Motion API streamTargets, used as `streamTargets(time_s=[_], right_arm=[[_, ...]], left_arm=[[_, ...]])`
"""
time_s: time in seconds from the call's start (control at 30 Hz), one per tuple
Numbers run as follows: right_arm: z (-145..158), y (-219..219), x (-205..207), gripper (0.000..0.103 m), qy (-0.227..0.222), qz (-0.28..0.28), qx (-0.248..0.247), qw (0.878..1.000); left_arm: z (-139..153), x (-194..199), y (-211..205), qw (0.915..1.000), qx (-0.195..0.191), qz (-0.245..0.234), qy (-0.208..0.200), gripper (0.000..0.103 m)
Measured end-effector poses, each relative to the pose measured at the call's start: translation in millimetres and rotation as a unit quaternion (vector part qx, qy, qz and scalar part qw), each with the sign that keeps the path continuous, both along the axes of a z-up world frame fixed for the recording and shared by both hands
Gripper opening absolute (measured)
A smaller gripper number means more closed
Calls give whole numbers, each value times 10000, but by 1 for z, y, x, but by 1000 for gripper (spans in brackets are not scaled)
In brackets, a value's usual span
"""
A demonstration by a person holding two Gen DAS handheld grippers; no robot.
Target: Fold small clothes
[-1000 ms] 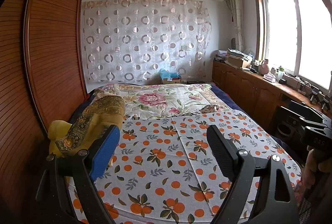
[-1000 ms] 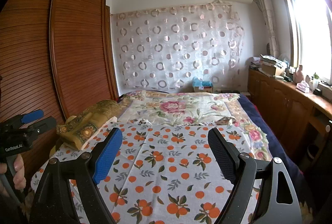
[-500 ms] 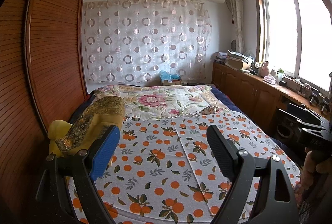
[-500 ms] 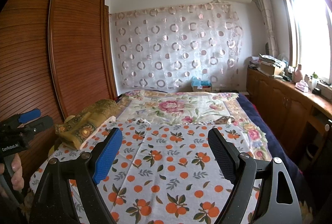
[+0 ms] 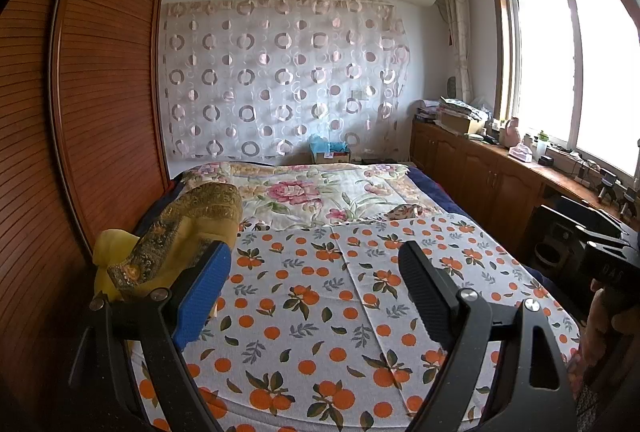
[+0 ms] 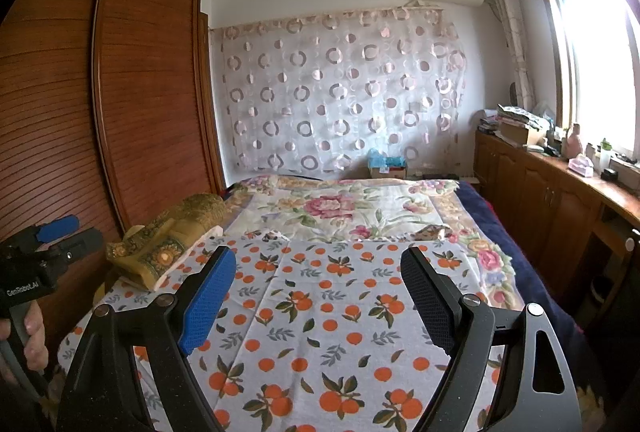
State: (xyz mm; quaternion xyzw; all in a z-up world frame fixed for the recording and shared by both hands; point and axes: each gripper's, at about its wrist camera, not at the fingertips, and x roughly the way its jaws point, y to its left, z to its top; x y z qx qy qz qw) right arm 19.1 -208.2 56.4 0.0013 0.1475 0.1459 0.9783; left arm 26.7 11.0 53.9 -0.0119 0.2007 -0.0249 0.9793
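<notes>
A small patterned garment (image 5: 405, 211) lies crumpled on the bed where the orange-print sheet (image 5: 320, 296) meets the floral quilt (image 5: 304, 192); it also shows in the right wrist view (image 6: 430, 232). My left gripper (image 5: 314, 284) is open and empty, held above the near part of the sheet. My right gripper (image 6: 318, 286) is open and empty too, also above the sheet. Each gripper's body shows at the edge of the other's view: the right one at the right edge of the left view (image 5: 600, 252), the left one at the left edge of the right view (image 6: 44, 252).
A gold brocade pillow (image 5: 176, 232) lies on the bed's left side beside the wooden wardrobe (image 5: 80, 132). Wooden cabinets (image 5: 480, 176) with clutter run along the right under the window. A circle-print curtain (image 5: 280, 84) hangs behind the bed.
Both views have tilted up very slightly. Both grippers stay open and empty.
</notes>
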Motion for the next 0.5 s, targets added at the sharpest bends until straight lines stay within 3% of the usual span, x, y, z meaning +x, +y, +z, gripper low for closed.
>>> streamTargets(time_s=[0.5], right_arm=[[0,-2,0,86,-8,0,-26,10000]], left_arm=[[0,0,1,10000,0,2,-4,86]])
